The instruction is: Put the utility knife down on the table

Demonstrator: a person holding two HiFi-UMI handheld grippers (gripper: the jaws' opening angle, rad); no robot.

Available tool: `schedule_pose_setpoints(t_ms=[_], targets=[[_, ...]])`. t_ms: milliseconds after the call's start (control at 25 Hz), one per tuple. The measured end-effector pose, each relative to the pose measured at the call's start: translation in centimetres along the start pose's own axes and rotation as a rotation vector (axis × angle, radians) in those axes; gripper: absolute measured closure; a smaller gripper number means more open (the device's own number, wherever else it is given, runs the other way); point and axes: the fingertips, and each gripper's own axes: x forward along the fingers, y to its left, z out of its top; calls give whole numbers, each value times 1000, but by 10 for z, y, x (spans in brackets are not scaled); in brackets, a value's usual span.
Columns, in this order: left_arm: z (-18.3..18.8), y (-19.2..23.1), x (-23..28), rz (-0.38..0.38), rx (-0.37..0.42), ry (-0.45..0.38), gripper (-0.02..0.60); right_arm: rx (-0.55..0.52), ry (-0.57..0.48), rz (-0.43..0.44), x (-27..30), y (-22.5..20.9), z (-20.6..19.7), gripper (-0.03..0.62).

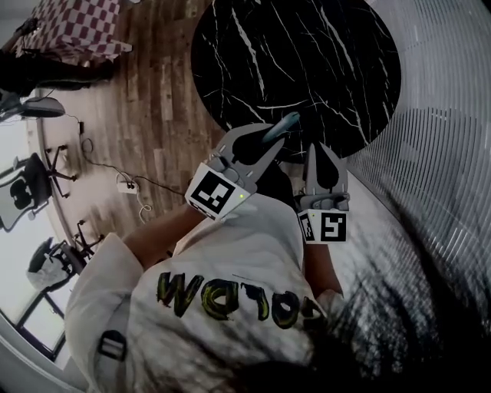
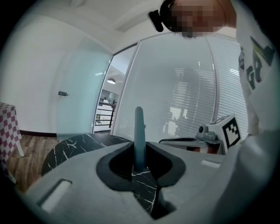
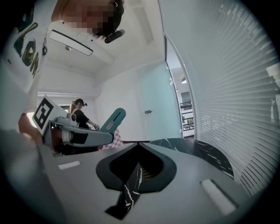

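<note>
"Left gripper view: what stands between the jaws of the left gripper?"

"A slim teal plastic utility knife. The grey jaws stand part-way apart and their black pads clamp its lower end. The rest of the knife juts forward beyond the tips."

"And the right gripper?"

"Empty. Its jaws meet at the tips, leaving only a thin slit lower down through which veined stone shows. It sits just beside the left gripper, on that gripper's right."

"Where is the knife relative to the table?"

"In the head view it is gripped over the near edge of the round black marble table with white veins, pointing away from the person. The right gripper view shows it slanting upward against the white wall."

"What lies farther out?"

"A wooden plank floor lies beside the table, with a red-and-white checked cloth at the far left and black office chairs beyond. White slatted blinds are on the right. A person in dark clothes stands in the background."
</note>
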Motion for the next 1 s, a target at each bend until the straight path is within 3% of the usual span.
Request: schedule_pose_setpoints(t_ms=[1000], targets=[[-161, 34, 56, 0, -23, 257, 509, 56, 177, -26, 32, -36, -130, 592]])
